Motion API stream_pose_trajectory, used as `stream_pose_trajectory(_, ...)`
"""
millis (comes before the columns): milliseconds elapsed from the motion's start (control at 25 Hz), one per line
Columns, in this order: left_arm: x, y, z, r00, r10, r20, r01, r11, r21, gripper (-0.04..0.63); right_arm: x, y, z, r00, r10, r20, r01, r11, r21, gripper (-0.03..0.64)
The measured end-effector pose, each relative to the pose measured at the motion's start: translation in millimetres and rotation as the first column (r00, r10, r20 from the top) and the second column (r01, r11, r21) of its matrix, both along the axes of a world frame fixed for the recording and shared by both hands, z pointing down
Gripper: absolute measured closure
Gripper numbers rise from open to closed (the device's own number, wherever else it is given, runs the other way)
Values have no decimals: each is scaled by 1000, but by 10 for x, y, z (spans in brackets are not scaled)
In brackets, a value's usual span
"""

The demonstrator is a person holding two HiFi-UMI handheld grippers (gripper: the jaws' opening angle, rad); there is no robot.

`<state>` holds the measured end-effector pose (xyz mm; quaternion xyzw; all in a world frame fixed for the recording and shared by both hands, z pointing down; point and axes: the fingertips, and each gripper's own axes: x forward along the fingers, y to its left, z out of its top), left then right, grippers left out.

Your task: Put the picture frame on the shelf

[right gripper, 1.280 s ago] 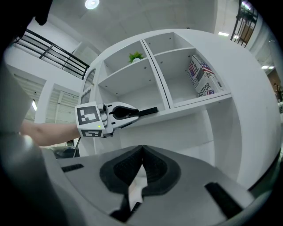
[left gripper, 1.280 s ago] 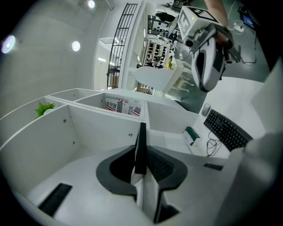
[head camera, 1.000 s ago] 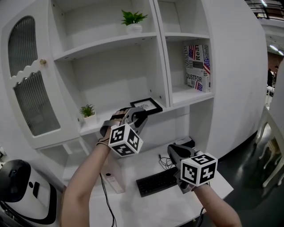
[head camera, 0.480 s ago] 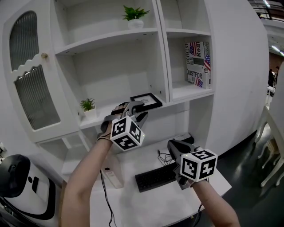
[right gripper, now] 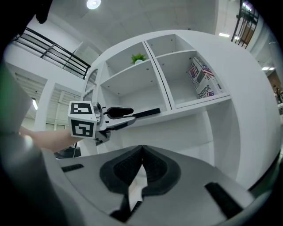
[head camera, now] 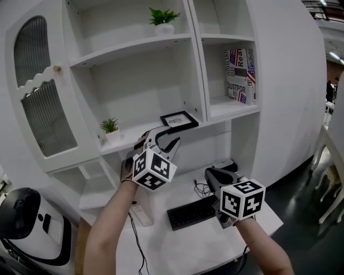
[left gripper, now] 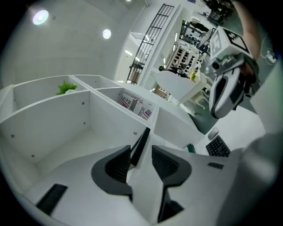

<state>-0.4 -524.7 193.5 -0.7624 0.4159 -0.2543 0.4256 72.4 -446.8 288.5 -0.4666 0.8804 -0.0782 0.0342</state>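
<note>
The picture frame (head camera: 179, 119) lay on the shelf (head camera: 127, 145), at its right end just beside the upright divider, with its near edge reaching out over the front lip. In the left gripper view it showed only edge-on, as a dark strip (left gripper: 142, 140). The left gripper (head camera: 164, 138) stood at that edge with its jaws opening, the frame between them and a gap on the right pad's side. Further left on the same shelf stood a small plant (head camera: 109, 127), and another plant (head camera: 163, 16) sat one shelf up. A box with flag print (head camera: 240, 72) filled the right compartment. Below, the right gripper (head camera: 216, 176) hung over the white worktop (head camera: 177, 244) near a keyboard (head camera: 192, 212), its jaws together on nothing. What the frame held was too small to tell. A second earlier the left gripper's jaws had stood much closer on the frame; the frame kept its place.
</note>
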Motion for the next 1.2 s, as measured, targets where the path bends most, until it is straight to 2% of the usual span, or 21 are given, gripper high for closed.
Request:
stream_pose_trajectory(120, -98, 142, -4, 994, 3, -111, -7, 1000, -29, 448, -3, 40, -4, 1000, 4, -7, -4, 1000, 6, 616)
stream_pose_trajectory(240, -221, 261, 39, 971, -15, -240, -6, 996, -88, 449, -25, 78, 11, 1000, 7, -7, -7, 1000, 8, 617)
stream_pose_trajectory(360, -381, 341, 111, 922, -58, -382, -7, 986, -168, 454, -97, 116, 28, 1000, -4, -2, 4, 1000, 8, 617)
stream_pose_trajectory(480, -507, 406, 194, 870, -92, -485, -22, 974, -224, 460, -161, 168, 46, 1000, -12, -17, 12, 1000, 11, 616)
stream_pose_trajectory(800, -742, 636, 436, 786, -150, -599, -26, 961, -275, 497, -338, 350, 91, 998, -7, -57, 9, 999, 31, 617)
stream_pose_trajectory(1080, -793, 973, 776, 734, -171, -657, -69, 944, -323, 517, -358, 528, 206, 998, 6, -67, -4, 1000, 26, 617)
stream_pose_trajectory(1200, -816, 1117, 968, 702, -193, -686, -80, 935, -345, 528, -329, 601, 292, 998, 14, -61, -13, 1000, 13, 616)
